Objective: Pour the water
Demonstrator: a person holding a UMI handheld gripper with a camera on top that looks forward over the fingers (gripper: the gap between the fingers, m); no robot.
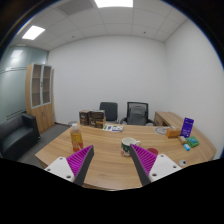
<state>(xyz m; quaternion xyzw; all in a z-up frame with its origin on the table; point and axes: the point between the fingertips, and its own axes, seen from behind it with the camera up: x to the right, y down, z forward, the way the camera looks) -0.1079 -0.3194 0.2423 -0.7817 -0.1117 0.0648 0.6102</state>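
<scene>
A white mug [127, 146] with a dark rim stands on the wooden table [105, 165], just ahead of my right finger and touching neither finger. An orange bottle [76, 137] stands upright farther off, beyond my left finger. My gripper [112, 158] hovers over the table, open, with only bare wood between its magenta pads [81, 160].
Two black office chairs [137, 112] stand behind the table. At the far right a phone on a stand [187, 127] and small items sit near the table's edge. Boxes [92, 118] lie at the back, a wooden cabinet [40, 92] and a dark sofa [15, 138] stand left.
</scene>
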